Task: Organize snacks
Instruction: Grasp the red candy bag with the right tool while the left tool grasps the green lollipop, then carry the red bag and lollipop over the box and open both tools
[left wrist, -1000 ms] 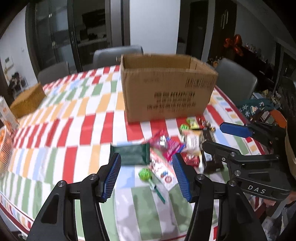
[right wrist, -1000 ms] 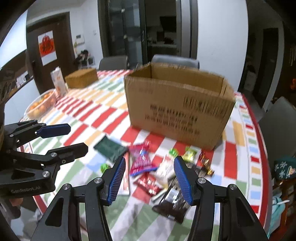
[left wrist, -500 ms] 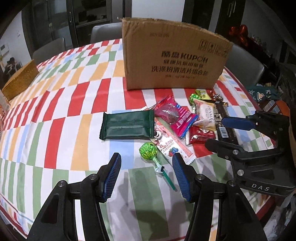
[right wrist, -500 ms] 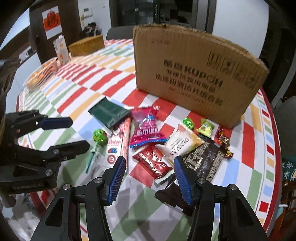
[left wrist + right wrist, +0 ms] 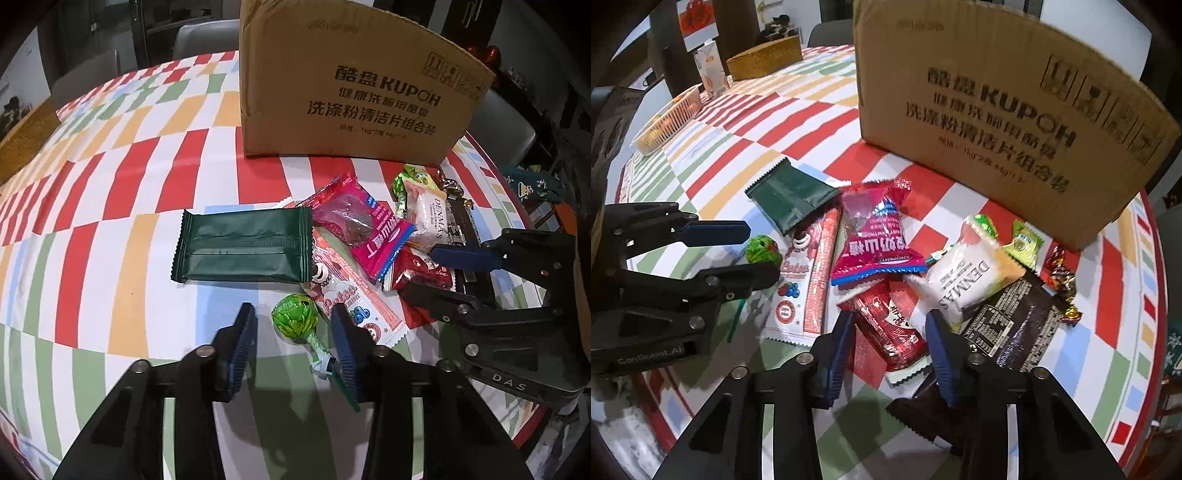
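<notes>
My left tongs [image 5: 293, 328] hang low over the bench [image 5: 110, 229], spread wide and gripping nothing, the green lollipop [image 5: 295, 318] lying between the two blue pads with its stick running back under the right pad; whether either pad touches the wrapper I cannot tell. Just ahead of them lies the dark green packet [image 5: 242, 243], and beyond it stands the cardboard box [image 5: 354, 88]. My right tongs [image 5: 890, 334] are likewise released, straddling the red wrapped bar [image 5: 890, 328], which lies flat between the pads. Ahead of these tongs the pink-red pouch [image 5: 877, 236] overlaps the long strawberry-print stick pack [image 5: 809, 280] to their left; the white Denmas packet [image 5: 971, 277] and the dark brown wrapper [image 5: 1012, 325] sit to their right, with small foil candies [image 5: 1060, 277] further right.
</notes>
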Available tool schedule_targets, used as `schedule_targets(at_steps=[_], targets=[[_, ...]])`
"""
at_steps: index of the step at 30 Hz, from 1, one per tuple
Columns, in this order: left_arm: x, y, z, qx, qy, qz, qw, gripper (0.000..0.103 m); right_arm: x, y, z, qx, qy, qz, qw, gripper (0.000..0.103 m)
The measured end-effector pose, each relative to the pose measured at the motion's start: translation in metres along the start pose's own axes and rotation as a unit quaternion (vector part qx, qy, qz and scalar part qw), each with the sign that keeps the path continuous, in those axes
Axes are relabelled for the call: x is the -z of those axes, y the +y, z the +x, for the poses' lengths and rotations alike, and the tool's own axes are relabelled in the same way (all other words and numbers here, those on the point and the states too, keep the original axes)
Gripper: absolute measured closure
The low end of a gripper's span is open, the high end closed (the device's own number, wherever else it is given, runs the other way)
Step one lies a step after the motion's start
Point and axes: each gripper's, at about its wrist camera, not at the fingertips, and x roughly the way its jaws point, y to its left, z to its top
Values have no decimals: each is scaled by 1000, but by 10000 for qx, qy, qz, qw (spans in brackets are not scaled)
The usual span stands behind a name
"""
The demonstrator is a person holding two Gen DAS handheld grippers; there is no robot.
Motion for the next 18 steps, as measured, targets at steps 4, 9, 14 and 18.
schedule_targets(at_steps=[4, 9, 14, 18], targets=[[-2, 0, 4, 140, 54, -23, 9999, 77, 0, -2, 6, -81, 28, 91, 9999, 72], [-1, 0, 2, 178, 22, -26, 9998, 78, 2, 3, 3, -121, -17, 67, 9999, 80], [1, -5, -12, 186, -129, 3, 9997, 78, 6, 7, -10, -105, -195, 133, 9997, 80], [1, -11, -30, 201, -334, 53, 9992, 78, 9, 5, -29, -142, -415, 259, 9987, 80]])
